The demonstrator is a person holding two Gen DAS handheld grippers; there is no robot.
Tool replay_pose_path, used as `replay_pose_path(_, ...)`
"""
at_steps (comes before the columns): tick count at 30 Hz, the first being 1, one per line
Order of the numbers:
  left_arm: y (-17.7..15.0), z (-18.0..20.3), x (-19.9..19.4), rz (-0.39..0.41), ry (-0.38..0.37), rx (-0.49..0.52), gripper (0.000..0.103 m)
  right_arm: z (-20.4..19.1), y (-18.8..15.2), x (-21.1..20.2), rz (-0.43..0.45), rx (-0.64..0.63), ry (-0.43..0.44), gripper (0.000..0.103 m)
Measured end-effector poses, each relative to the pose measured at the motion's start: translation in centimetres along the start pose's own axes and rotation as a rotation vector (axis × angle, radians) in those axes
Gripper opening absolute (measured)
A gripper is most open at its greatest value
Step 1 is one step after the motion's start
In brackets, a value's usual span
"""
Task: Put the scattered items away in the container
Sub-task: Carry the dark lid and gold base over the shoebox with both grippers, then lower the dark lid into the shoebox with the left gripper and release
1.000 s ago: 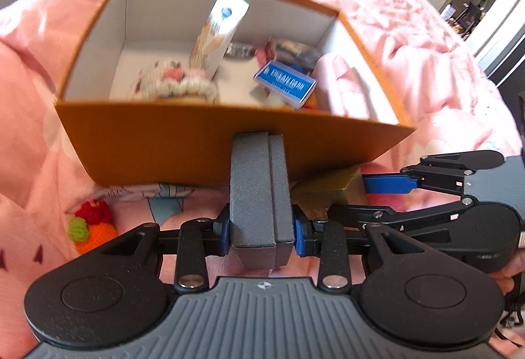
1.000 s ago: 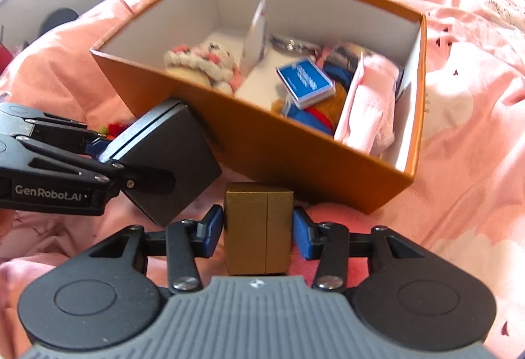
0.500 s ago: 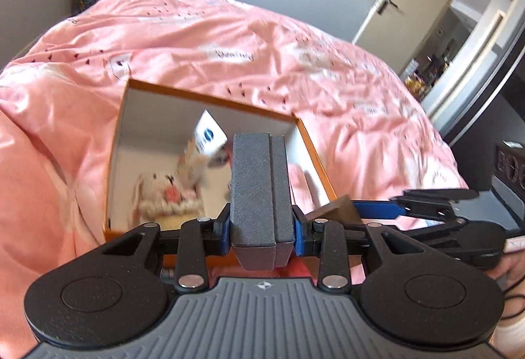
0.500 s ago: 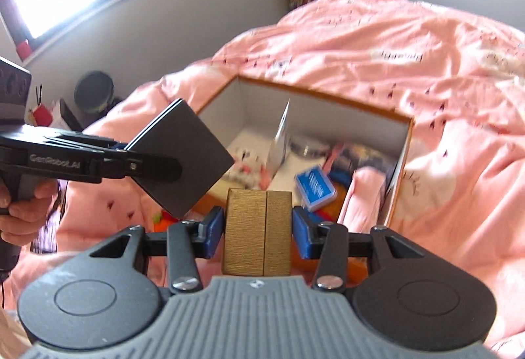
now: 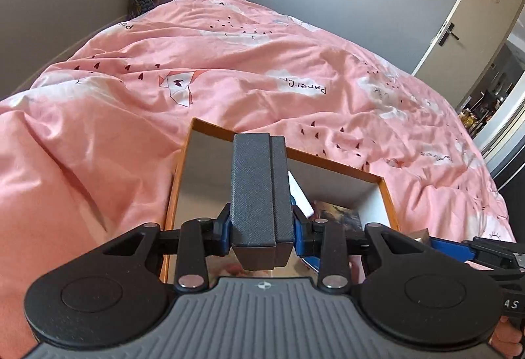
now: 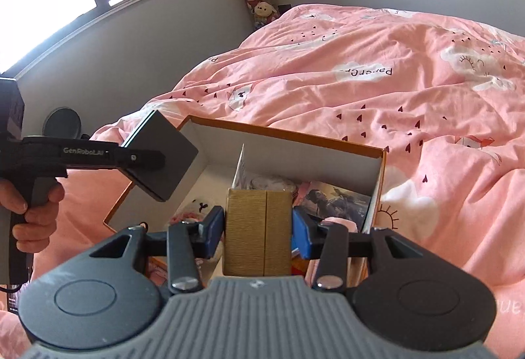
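- The left claw is clamping a dark grey box, and the right claw is clamping a gold box — both are being held above the orange container on the pink bed.
- The step in hand looks to be the drop-off: each box is hanging over the open top, not yet released.
- The next move is calling for lowering each box to a bare patch of floor inside, then parting the pads.
- Crowding is standing in the way — an upright white carton, a plush toy and a picture card are already filling the container, and the two claws are working close together.
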State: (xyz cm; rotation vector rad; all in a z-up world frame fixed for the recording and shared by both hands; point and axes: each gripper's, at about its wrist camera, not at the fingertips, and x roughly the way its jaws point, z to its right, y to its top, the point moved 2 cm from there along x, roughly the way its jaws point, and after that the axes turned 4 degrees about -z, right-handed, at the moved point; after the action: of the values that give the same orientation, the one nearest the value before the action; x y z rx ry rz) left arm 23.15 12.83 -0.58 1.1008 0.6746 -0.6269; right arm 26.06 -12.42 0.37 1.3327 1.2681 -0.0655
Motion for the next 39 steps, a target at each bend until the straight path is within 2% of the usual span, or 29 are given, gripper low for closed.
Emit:
replay_pose_path(4, 1.0, 0.6, 3.0, -0.019, 0.054, 0.03, 0.039, -0.2, 1.1, 1.3, 0.023, -0.022, -0.034, 0.048)
replay_pose_path(9, 1.4, 1.4, 6.6, -0.04, 0.191, 0.068, 0.039, -0.1, 1.6, 1.9, 0.038, -0.023, -0.016, 0.048)
replay_pose_path(12, 1.4, 1.5, 8.3, -0.073, 0.189, 0.057, 0.039, 0.0, 1.7, 2.2, 0.044, -0.025, -0.022, 0.048)
replay_pose_path(18, 1.0, 0.7, 10.3, -0.087, 0.201, 0.012, 0.039, 0.8, 1.6, 3.1, 0.045, -0.009, -0.021, 0.048)
replay_pose_path(24, 1.0, 0.4, 11.3, -0.108, 0.222, 0.017, 0.039, 1.0, 1.5, 3.5, 0.045, -0.003, 0.0, 0.048)
replay_pose_path(28, 1.0, 0.6, 12.0, -0.142, 0.241, 0.055, 0.039, 1.2, 1.4, 4.2, 0.033, 0.015, 0.001, 0.048)
replay_pose_path(31, 0.9, 0.7, 12.0, -0.155, 0.227, 0.072, 0.04, 1.2, 1.2, 4.4, 0.027, 0.018, 0.003, 0.048)
replay_pose_path(35, 1.2, 0.8, 10.7, -0.135, 0.18, 0.083, 0.049, 1.2, 1.0, 4.1, 0.027, 0.01, 0.002, 0.048)
replay_pose_path(39, 1.7, 1.5, 9.7, -0.113, 0.192, 0.132, 0.05, 1.2, 1.0, 4.1, 0.027, 0.011, 0.003, 0.048)
